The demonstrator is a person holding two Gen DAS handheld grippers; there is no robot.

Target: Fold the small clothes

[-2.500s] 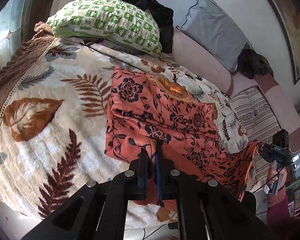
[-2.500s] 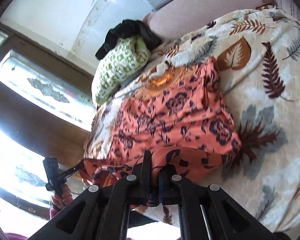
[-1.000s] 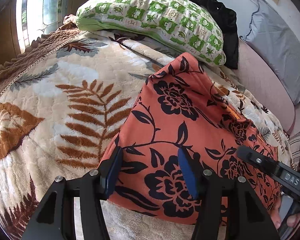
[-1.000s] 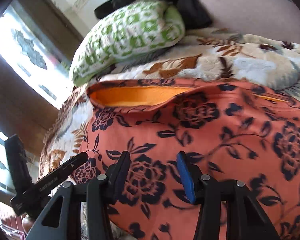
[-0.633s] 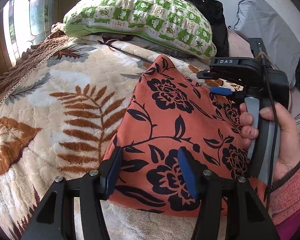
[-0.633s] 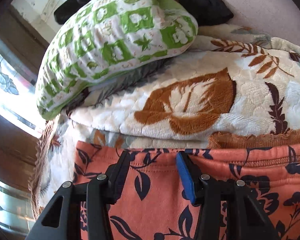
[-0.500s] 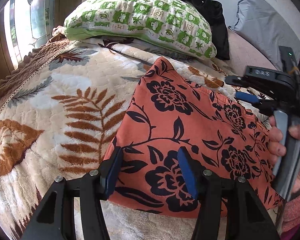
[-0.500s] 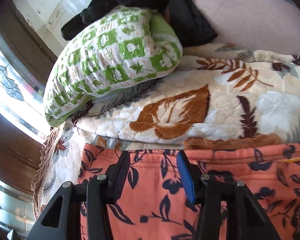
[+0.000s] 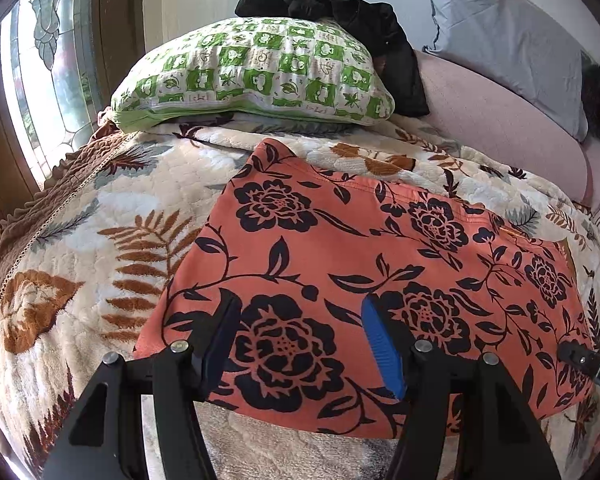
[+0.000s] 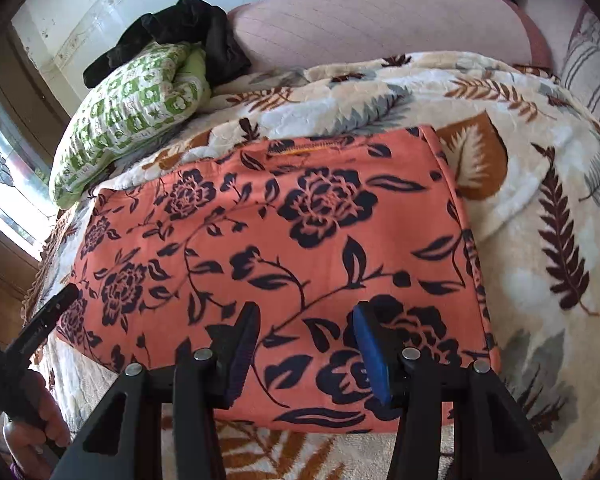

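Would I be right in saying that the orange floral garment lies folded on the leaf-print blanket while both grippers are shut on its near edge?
Not quite: both the left gripper and right gripper are open, as each wrist view shows. The orange floral garment does lie folded on the leaf-print blanket.

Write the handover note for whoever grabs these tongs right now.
Left tongs: open, holding nothing, over the near left part of the garment.
Right tongs: open, holding nothing, over its near right part.
Garment: orange with black flowers, lies flat as a folded rectangle on the leaf-print blanket, in front of the green pillow.
Done: one fold is in; the near edge looks doubled over and the far edge shows an open hem.
Left: probably at least one more fold to make it smaller, then smooth it. Regrip a side edge first.
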